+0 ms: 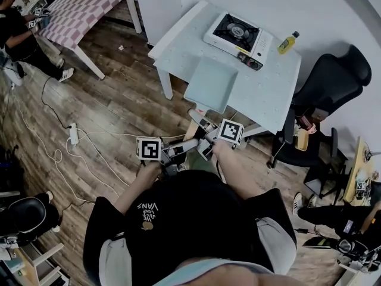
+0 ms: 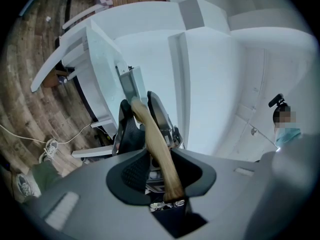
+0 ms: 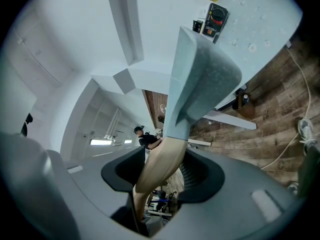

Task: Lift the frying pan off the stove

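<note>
Head view: the pan [image 1: 211, 83] hangs off the stove [image 1: 235, 33], over the table's [image 1: 178, 37] near edge; its handle runs back towards the person, right gripper [image 1: 204, 127] nearer the pan, left gripper [image 1: 188, 145] behind; open floor to the left, a chair [image 1: 333, 82] to the right. Left gripper view: jaws clamped on the handle [image 2: 161, 156]. Right gripper view: jaws closed on the handle's thick end [image 3: 161, 161] – pan [image 3: 200, 69] straight ahead, stove well beyond.

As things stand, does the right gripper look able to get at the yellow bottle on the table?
Probably not. The right gripper has its jaws closed on the wooden handle of the frying pan, and the yellow bottle stands near the far edge of the table, beside the stove.
</note>
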Available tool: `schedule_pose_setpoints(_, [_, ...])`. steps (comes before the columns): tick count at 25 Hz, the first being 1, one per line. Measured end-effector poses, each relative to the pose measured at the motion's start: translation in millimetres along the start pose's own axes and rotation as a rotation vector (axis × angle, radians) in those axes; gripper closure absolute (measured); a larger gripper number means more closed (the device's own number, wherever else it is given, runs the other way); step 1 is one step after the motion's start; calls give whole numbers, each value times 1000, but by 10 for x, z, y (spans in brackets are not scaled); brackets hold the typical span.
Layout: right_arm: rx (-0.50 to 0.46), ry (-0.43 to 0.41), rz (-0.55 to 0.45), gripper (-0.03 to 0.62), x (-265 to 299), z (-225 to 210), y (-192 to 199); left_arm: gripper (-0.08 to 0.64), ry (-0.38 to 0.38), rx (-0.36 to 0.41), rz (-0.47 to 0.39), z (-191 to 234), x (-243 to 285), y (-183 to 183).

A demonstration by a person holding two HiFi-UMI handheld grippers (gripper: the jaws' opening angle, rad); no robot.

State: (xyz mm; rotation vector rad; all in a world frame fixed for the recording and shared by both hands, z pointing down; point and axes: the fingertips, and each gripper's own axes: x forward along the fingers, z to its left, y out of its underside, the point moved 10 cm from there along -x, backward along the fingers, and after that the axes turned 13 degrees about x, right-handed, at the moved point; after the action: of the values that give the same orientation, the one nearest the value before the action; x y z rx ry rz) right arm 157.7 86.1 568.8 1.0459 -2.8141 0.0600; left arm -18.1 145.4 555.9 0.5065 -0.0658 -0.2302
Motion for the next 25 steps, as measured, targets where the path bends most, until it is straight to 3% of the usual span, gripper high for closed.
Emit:
schedule_pose_setpoints(4, [16, 5, 3, 383, 0, -75, 86, 437, -6, 8, 2, 18, -49, 68])
schedule_pose_setpoints(8, [31, -42, 18, 382, 37, -133, 169, 437, -15, 5, 7, 24, -102, 140])
schedule_pose_setpoints(14, [36, 24, 23, 382, 5, -203, 302, 437, -26, -9, 7, 25, -201, 252])
schedule_pose_setpoints(25, [41, 16, 17, 382, -3, -211, 381, 437, -30, -2, 10, 7, -255, 296])
